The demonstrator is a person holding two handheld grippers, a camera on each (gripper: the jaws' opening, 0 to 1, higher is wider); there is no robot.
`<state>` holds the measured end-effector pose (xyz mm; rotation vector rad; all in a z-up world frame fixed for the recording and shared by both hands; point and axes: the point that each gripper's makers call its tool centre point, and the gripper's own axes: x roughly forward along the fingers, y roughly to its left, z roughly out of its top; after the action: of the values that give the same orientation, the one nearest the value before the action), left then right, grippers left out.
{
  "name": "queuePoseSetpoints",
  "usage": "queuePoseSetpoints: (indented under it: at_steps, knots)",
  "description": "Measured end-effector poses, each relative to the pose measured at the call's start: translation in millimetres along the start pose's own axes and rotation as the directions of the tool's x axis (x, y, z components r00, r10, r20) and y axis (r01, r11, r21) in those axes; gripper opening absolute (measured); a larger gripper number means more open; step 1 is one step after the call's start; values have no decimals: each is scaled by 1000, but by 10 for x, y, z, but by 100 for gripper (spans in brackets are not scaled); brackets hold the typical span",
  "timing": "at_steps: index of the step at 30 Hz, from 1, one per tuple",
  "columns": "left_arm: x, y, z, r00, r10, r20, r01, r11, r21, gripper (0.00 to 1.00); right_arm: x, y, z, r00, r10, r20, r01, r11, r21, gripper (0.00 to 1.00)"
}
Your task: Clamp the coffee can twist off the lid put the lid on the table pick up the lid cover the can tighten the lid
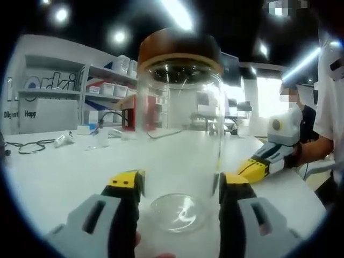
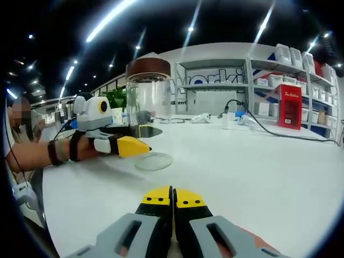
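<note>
1. Clamping the clear glass coffee can [image 1: 180, 156] at frame centre, the left hand-held gripper [image 1: 180, 191] grips its sides; brown wooden lid [image 1: 180, 51] on top.
2. Right hand-held gripper [image 2: 172, 198], jaws pressed together, hovers over the white desk [image 2: 258, 172], lower frame.

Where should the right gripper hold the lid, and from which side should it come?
Grip the brown lid by its round side wall, jaws on opposite sides. Probably come level from the right gripper's side: the can stands upright on the table, lid on top, and the left gripper brackets the glass below.
</note>
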<state>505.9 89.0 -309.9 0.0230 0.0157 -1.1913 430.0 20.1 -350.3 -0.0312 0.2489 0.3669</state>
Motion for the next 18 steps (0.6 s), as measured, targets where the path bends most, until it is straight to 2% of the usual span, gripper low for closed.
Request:
queuePoseSetpoints:
  at_steps: [18]
  knots:
    - [15,12,-2,1000,8,10,-8,1000,-8,47,-15,-39,40,999,-24,23,24,999,21,0]
